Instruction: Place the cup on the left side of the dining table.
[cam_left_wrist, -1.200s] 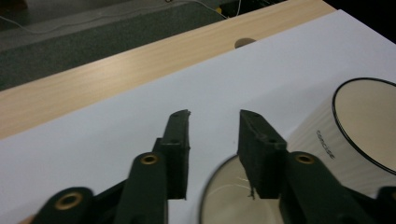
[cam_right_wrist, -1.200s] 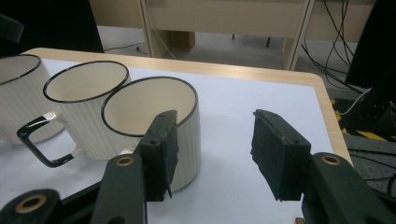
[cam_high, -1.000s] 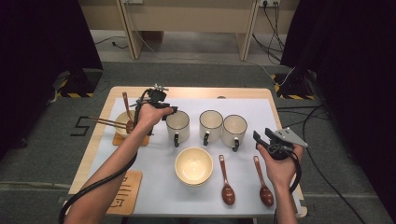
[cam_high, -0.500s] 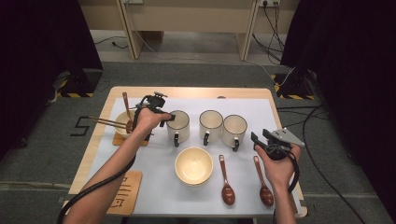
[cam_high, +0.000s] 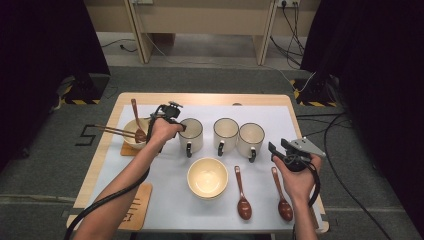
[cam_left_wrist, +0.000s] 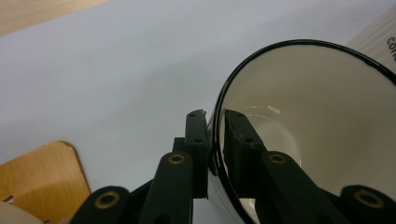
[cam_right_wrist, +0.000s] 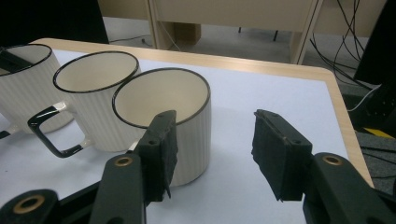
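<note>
Three cream ribbed mugs with black rims stand in a row on the white mat. My left gripper has just been closing and is now shut on the left mug, with one jaw inside the rim and one outside. My right gripper hovers open at the right of the table with nothing between its jaws. It faces the right mug. The middle mug stands between the other two.
A cream bowl sits in front of the mugs, with two brown spoons to its right. At the left, another bowl on a wooden coaster holds a spoon and chopsticks. A wooden board lies at the front left.
The left gripper sank onto the left mug's rim and its jaws closed on it. The right gripper stayed where it was.
</note>
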